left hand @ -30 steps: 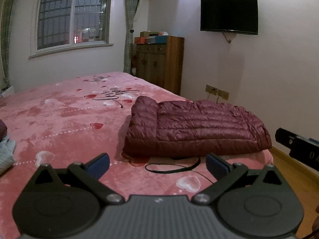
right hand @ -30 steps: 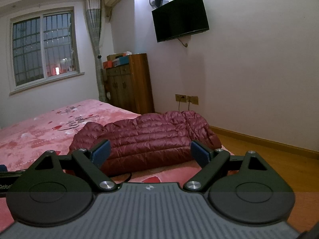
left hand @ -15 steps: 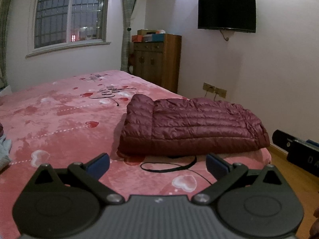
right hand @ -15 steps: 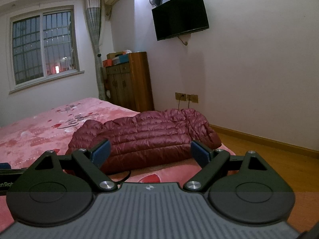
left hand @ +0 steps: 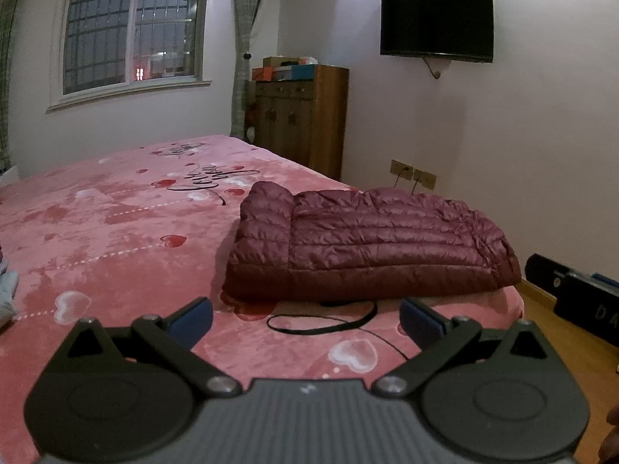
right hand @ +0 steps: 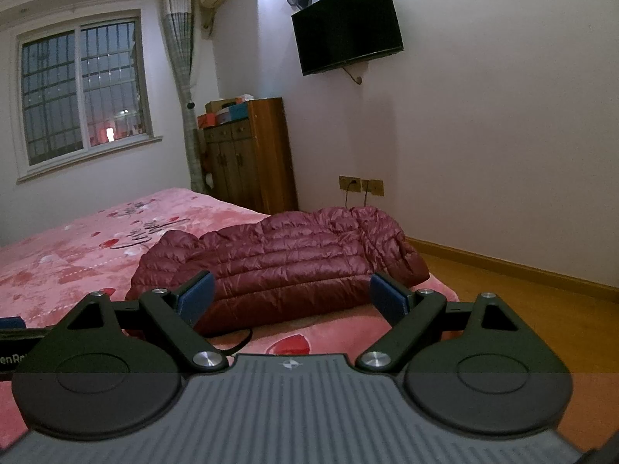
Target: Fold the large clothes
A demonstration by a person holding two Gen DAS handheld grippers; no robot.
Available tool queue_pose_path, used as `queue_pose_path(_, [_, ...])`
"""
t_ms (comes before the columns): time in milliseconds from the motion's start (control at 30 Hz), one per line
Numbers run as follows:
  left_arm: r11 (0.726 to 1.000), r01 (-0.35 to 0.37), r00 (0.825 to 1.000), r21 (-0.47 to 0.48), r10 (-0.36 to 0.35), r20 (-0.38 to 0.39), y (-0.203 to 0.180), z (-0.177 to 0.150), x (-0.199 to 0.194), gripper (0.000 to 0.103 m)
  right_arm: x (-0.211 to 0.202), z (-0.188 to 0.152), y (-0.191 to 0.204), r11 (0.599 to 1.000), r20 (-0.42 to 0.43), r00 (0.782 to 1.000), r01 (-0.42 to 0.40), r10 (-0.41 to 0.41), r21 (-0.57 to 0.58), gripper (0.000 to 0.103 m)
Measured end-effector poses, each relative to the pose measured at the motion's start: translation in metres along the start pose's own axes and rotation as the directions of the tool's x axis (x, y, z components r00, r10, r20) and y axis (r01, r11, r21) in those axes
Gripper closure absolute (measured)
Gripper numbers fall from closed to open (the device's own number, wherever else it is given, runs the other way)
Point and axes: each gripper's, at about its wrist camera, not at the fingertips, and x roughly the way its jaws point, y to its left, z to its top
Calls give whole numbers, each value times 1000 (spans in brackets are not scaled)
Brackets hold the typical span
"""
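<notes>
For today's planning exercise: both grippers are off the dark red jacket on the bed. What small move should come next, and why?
Probably ease the open left gripper forward to the jacket near edge. It lies in a long, partly folded bundle, and the right gripper is open too, holding nothing; a black cord lies between.

Black cursive script on the pink bedspread [left hand: 116, 232], beyond the folded jacket [left hand: 367, 247], is illegible; the neighbouring gripper bodies show only the fragments "enRo" and "D".
</notes>
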Motion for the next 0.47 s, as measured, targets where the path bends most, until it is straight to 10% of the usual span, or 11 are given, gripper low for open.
queue_pose_path(467, [997,-50,998,-63,49,-31,41,-10,16,1,22,-6,23,999,-34,999,-31,30,-33,0])
